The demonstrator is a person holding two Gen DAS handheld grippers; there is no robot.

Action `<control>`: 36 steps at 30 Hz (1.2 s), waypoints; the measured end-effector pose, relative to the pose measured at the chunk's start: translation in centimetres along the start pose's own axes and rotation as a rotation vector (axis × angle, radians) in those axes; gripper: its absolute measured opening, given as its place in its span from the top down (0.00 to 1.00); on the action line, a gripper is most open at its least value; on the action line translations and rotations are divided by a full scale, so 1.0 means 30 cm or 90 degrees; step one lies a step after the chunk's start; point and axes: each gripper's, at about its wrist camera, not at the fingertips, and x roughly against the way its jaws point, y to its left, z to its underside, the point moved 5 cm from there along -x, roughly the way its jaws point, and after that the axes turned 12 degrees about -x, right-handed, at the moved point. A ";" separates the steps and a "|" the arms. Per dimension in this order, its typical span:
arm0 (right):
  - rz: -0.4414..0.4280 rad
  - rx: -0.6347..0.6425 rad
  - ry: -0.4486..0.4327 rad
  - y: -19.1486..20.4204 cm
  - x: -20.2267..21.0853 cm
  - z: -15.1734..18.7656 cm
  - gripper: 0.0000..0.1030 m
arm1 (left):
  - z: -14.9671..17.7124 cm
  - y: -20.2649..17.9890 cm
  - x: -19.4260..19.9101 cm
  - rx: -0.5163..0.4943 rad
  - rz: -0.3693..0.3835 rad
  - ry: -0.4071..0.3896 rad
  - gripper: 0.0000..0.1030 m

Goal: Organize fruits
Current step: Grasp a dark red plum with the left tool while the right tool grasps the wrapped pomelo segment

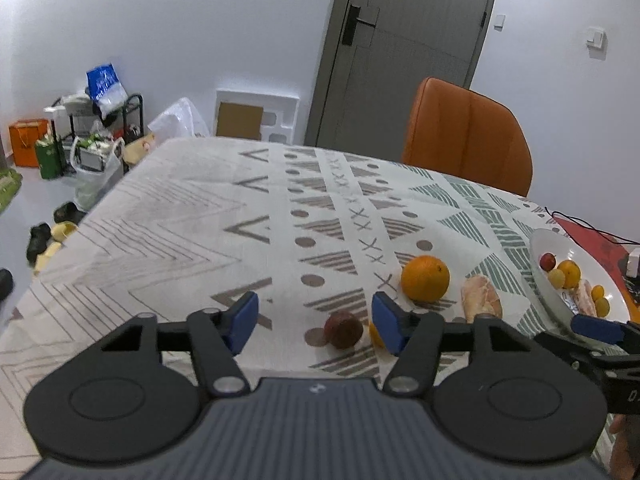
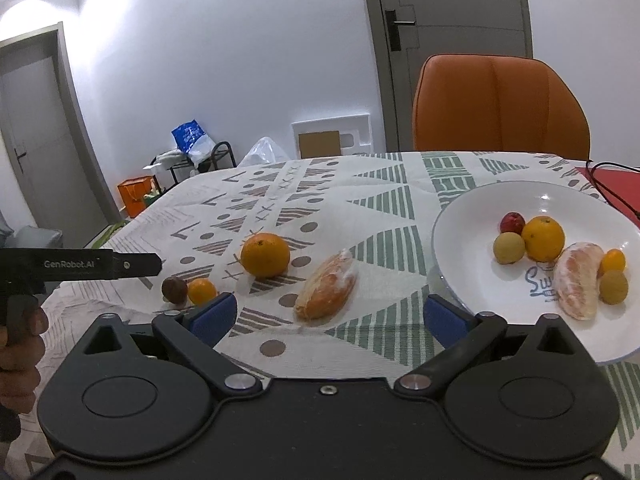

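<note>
On the patterned tablecloth lie a big orange (image 2: pixel 265 255), a peeled citrus segment (image 2: pixel 327 288), a dark brown fruit (image 2: pixel 174 289) and a small orange fruit (image 2: pixel 202 291). The white plate (image 2: pixel 460 220) at the right holds several fruits, among them an orange (image 2: pixel 543 239) and a peeled segment (image 2: pixel 579 280). My left gripper (image 1: pixel 314 322) is open, just short of the brown fruit (image 1: pixel 343 329), with the small orange fruit (image 1: pixel 376 334) behind its right finger. My right gripper (image 2: pixel 328 316) is open, empty, near the loose segment and beside the plate rim.
An orange chair (image 2: pixel 500 104) stands behind the table's far edge. A black cable (image 2: pixel 608 184) runs over a red mat (image 2: pixel 616 188) past the plate. Bags, a rack and shoes (image 1: pixel 44 236) clutter the floor at the left. A hand (image 2: pixel 20 344) holds the left gripper.
</note>
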 end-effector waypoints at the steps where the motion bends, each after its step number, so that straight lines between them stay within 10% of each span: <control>1: 0.001 0.003 0.002 0.003 -0.006 0.001 0.06 | 0.004 0.000 -0.009 0.003 0.002 0.005 0.44; 16: 0.010 0.020 0.041 0.033 -0.127 0.008 0.29 | 0.044 -0.021 -0.084 0.000 0.038 0.041 0.81; 36: 0.049 0.086 0.041 0.096 -0.250 0.006 0.40 | 0.011 0.109 -0.066 0.037 0.007 0.025 0.81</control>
